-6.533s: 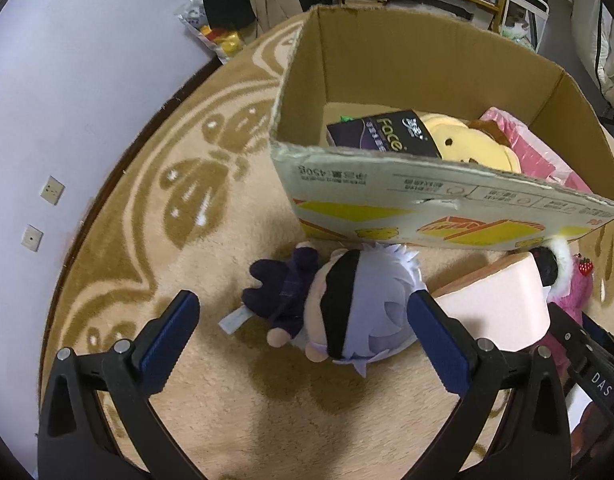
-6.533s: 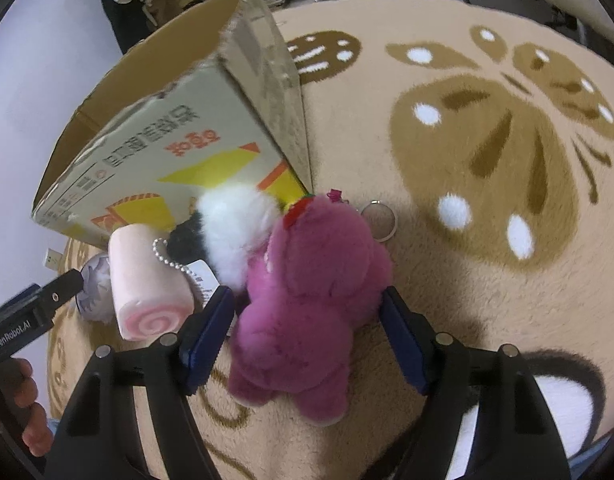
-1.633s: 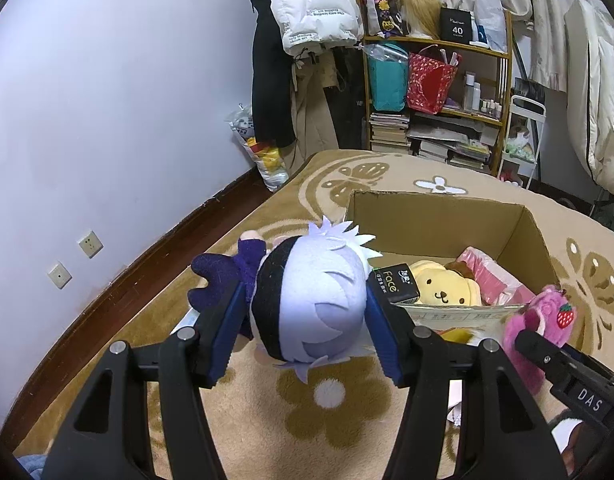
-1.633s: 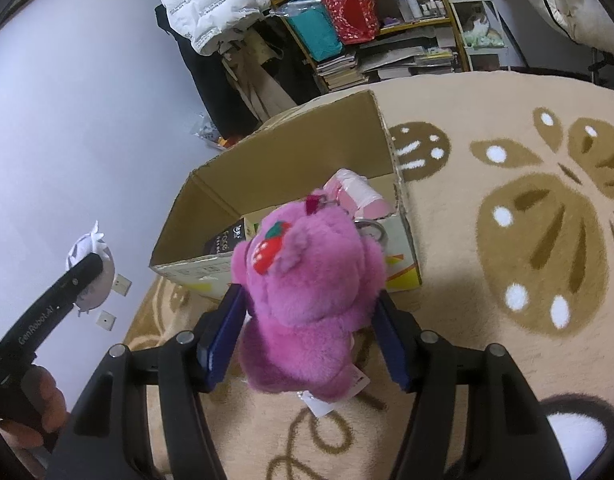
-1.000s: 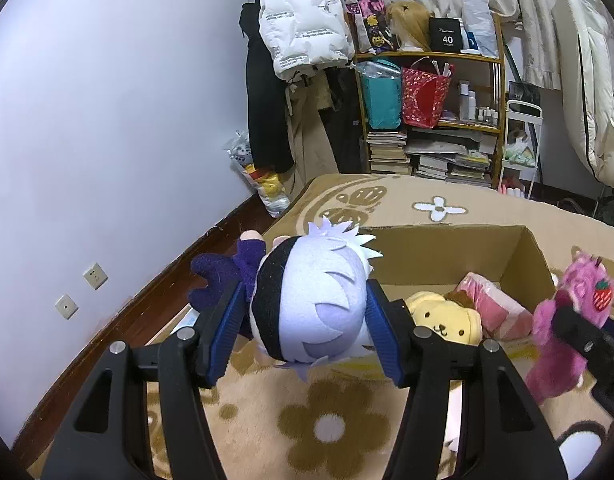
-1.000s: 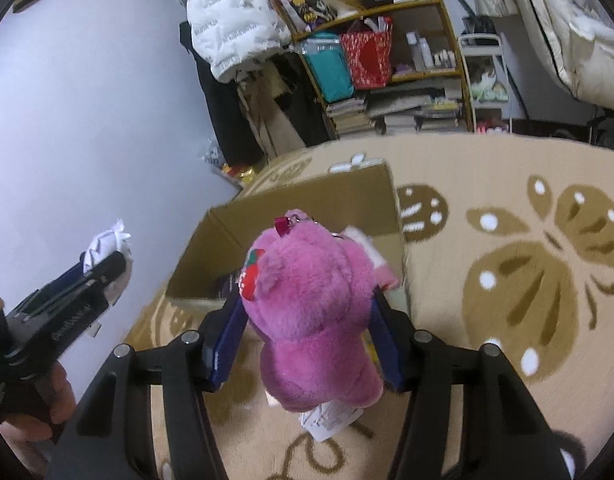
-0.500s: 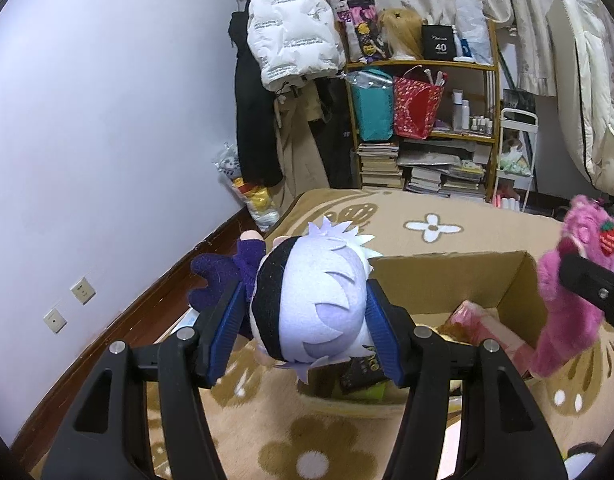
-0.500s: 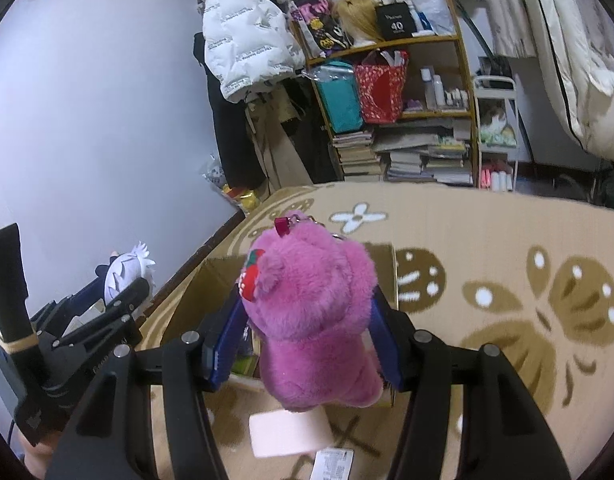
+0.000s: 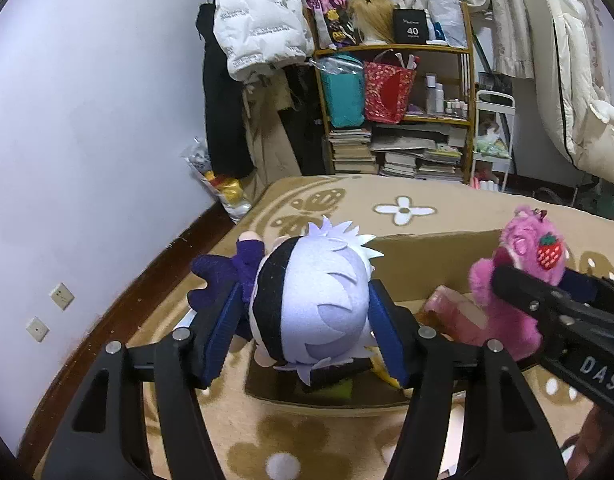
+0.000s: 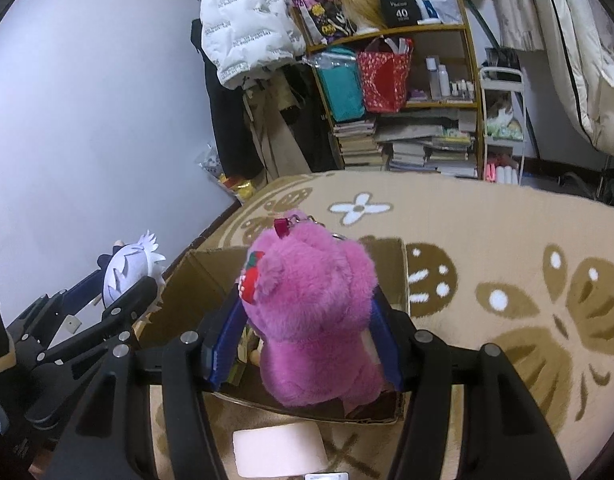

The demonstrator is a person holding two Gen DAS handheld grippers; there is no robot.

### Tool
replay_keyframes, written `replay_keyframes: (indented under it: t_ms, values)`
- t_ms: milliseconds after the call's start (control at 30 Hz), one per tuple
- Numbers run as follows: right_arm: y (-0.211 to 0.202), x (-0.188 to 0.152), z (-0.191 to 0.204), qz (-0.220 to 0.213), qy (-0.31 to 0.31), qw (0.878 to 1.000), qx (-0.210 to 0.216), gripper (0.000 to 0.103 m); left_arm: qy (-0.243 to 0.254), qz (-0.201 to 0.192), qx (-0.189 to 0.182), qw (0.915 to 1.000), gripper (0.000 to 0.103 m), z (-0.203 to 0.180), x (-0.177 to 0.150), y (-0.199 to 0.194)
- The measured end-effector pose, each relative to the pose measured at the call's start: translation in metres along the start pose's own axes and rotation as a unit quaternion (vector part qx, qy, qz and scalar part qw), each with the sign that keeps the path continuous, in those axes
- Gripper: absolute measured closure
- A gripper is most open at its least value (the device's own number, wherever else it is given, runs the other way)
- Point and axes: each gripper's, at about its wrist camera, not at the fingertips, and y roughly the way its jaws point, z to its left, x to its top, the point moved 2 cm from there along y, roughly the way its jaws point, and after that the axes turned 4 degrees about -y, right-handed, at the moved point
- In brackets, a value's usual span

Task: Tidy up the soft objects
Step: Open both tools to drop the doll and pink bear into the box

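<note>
Currently, transport step: left gripper (image 9: 305, 328) clamped on white-haired plush doll (image 9: 311, 300), right gripper (image 10: 303, 332) clamped on pink plush bear (image 10: 311, 320), both above the cardboard box (image 10: 203, 276); next, lower and release inside.

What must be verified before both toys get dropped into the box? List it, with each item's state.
1. Left tool shut on white-haired doll: ok.
2. Right tool shut on pink bear: ok.
3. Doll over the cardboard box opening: ok.
4. Bear over the opening: ok.
5. Free space inside the box: cannot tell, toys hide it.
6. Pink roll cushion boxed: not ok, on the rug.
</note>
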Motion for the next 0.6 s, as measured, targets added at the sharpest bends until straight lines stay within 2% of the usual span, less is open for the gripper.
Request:
replay_keyframes:
  t_ms: [333,533,600]
  values:
    - [0.009,-0.004,-0.007,0.015,0.010,1.000,-0.002,0.037,-0.006,0.020,0.019,0.9996,0.030,0.000,-0.005,0.011]
    - [0.001,-0.003,-0.007,0.003,0.014,1.000,-0.001,0.029,-0.015,0.021,0.019,0.9995,0.026,0.005,-0.004,0.009]
    - [-0.002,-0.004,-0.008,-0.001,0.016,1.000,-0.003,0.023,-0.011,0.016,0.026,0.9995,0.022,0.005,-0.004,0.006]
